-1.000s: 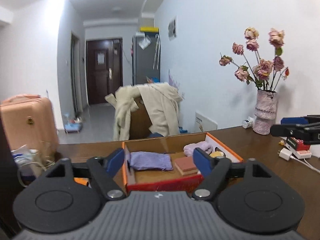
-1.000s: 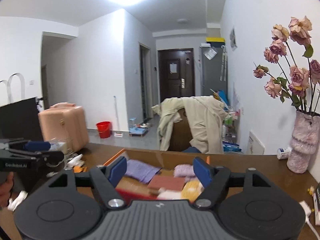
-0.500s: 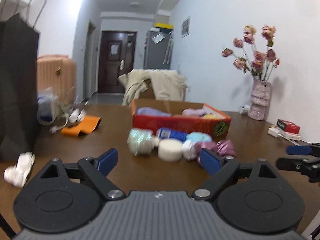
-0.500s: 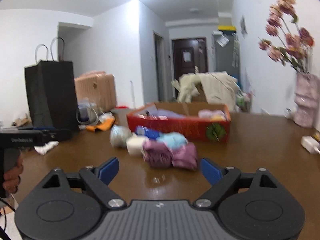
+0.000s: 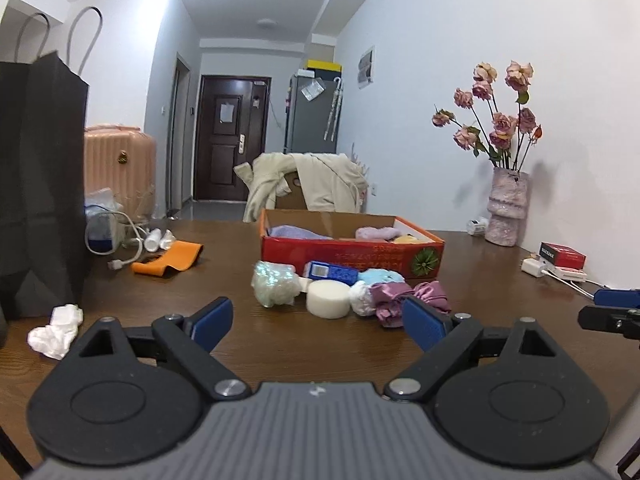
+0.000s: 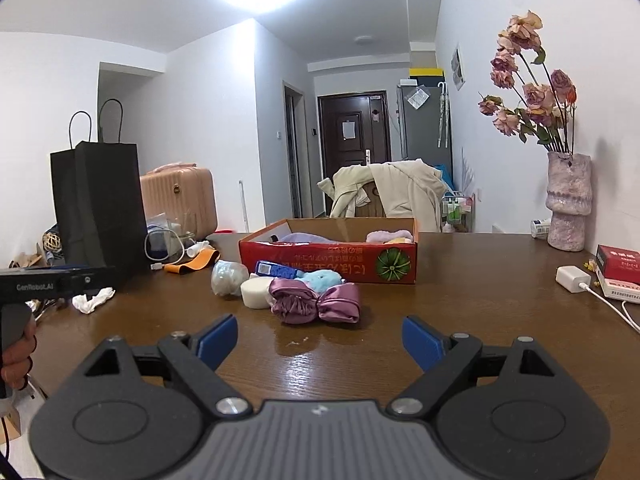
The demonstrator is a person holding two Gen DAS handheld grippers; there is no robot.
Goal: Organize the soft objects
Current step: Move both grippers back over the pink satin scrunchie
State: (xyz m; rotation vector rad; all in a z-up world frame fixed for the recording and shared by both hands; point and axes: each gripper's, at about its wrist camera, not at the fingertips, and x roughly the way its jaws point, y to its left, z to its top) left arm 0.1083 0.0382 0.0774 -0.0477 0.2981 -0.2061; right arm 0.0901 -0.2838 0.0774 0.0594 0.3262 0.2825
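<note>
Both claws are hovering low over the table (image 6: 480,280), pointing at the pile, nothing gripped.

Left claw (image 5: 316,322): jaws are wide and opening further, nothing between them but bare tabletop. Straight ahead of it I'm seeing the soft stuff in a cluster: pale green bundle (image 5: 275,283) ahead-left, white puck (image 5: 328,298) dead ahead and touching a white wad on its right, purple satin piece (image 5: 404,298) ahead-right, just past the right fingertip. Behind those a blue pack (image 5: 330,273) and a light blue plush (image 5: 380,276), both sitting against the red box (image 5: 352,254). Box is beyond the pile, open top, with a lilac cloth (image 5: 296,233) at its left and a pink cloth (image 5: 378,233) at its right.

Right claw (image 6: 320,340): jaws are standing wide apart, empty. The purple satin piece (image 6: 314,302) is nearest, dead ahead and slightly left, well short of the fingertips. White puck (image 6: 256,294) and green bundle (image 6: 229,278) are further left; plush (image 6: 322,278) and blue pack (image 6: 278,269) are behind, against the red box (image 6: 332,262).

Far left of the right claw I'm seeing the left claw's body and the hand (image 6: 16,354) holding it. Black bag (image 6: 100,208) is standing far left, crumpled tissue (image 6: 94,300) lying near its foot. Vase (image 6: 568,200) with flowers is far right by the wall, charger (image 6: 573,279) nearer on the right.
</note>
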